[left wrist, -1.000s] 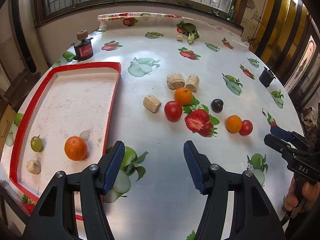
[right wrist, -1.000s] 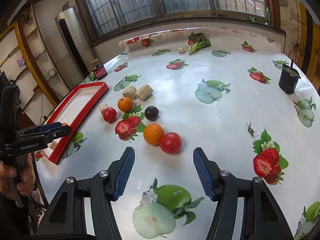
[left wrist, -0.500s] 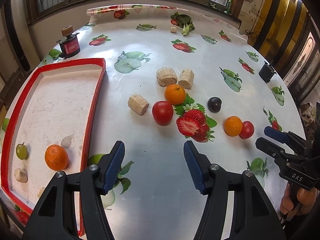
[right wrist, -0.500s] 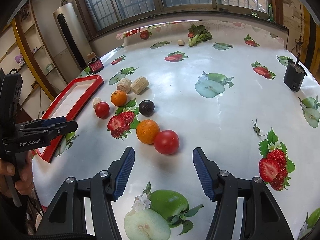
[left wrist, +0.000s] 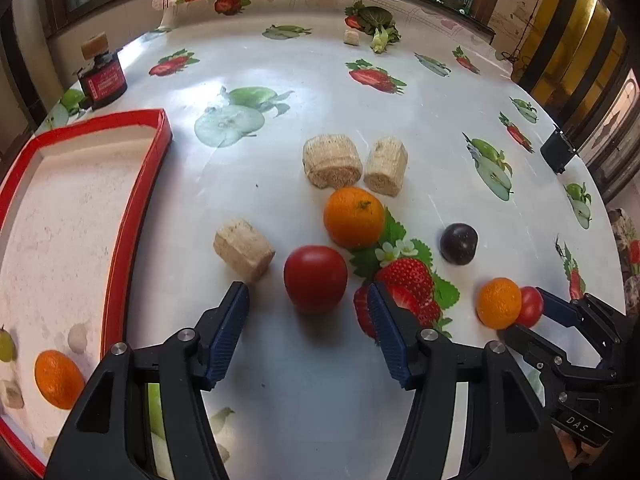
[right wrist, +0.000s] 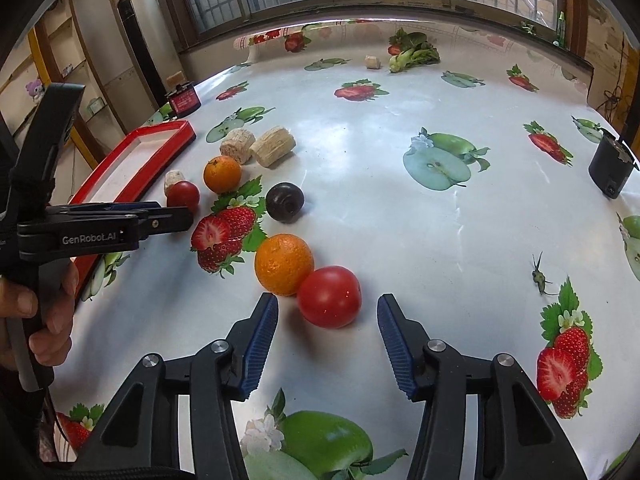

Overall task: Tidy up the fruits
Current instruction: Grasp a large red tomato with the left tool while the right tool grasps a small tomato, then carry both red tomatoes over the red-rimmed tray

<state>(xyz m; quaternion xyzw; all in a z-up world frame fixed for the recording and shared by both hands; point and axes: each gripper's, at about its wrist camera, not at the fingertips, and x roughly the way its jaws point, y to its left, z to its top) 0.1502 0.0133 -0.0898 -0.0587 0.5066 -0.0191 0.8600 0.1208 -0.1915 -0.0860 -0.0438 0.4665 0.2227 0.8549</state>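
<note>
Tomato sits just ahead of the left gripper in the left wrist view, at 12 o'clock from the spread tongs, whose blue pads stand wide apart and clamp nothing. A cork-like block lies at 10 o'clock from that tomato, close beside it, and an orange at 1 o'clock. Two more blocks lie side by side beyond the orange. A dark plum rests apart at 3 o'clock from the orange. The red-rimmed tray fills the left side at 9 o'clock, with a second orange and a green grape inside, near its close end. At 3 o'clock the right gripper reaches toward a small orange touching a red tomato

In the right wrist view the right gripper has its tongs apart and empty, the second tomato just ahead at 12 o'clock, touching the orange at its 10 o'clock. The plum lies farther on. At 9 o'clock the left gripper points at the far tomato; from this side I cannot tell its opening. A dark cup stands at 2 o'clock on the fruit-printed table
</note>
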